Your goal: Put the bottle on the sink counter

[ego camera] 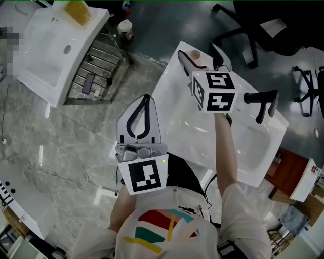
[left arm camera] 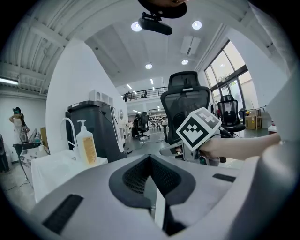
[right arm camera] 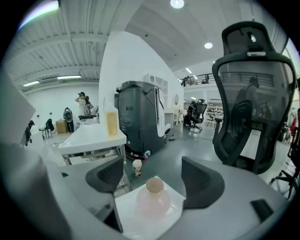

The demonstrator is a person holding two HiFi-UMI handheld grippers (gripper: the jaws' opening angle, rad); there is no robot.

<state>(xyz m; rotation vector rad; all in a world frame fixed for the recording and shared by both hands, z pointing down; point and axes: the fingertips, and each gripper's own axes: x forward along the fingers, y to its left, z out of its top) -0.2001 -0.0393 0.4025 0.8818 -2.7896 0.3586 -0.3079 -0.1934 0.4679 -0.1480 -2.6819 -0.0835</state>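
A small pale pink bottle (right arm camera: 153, 200) with a tan cap stands upright on the far corner of the white sink counter (right arm camera: 126, 211). My right gripper (right arm camera: 152, 171) is open around it, one dark pad on each side, neither pad touching it. In the head view the bottle (ego camera: 195, 54) sits at the counter's far corner (ego camera: 174, 86), between the right gripper's (ego camera: 202, 59) fingers. My left gripper (ego camera: 146, 98) is shut and holds nothing, hanging over the floor left of the sink. In the left gripper view its tips (left arm camera: 151, 161) meet.
A black faucet (ego camera: 263, 103) rises at the sink's right side. Another white sink (ego camera: 55, 45) with a yellow soap bottle (ego camera: 78, 11) stands at the upper left, over a metal rack (ego camera: 96, 71). A paper cup (ego camera: 125, 29) stands on the floor. Black office chairs (ego camera: 263, 25) are behind.
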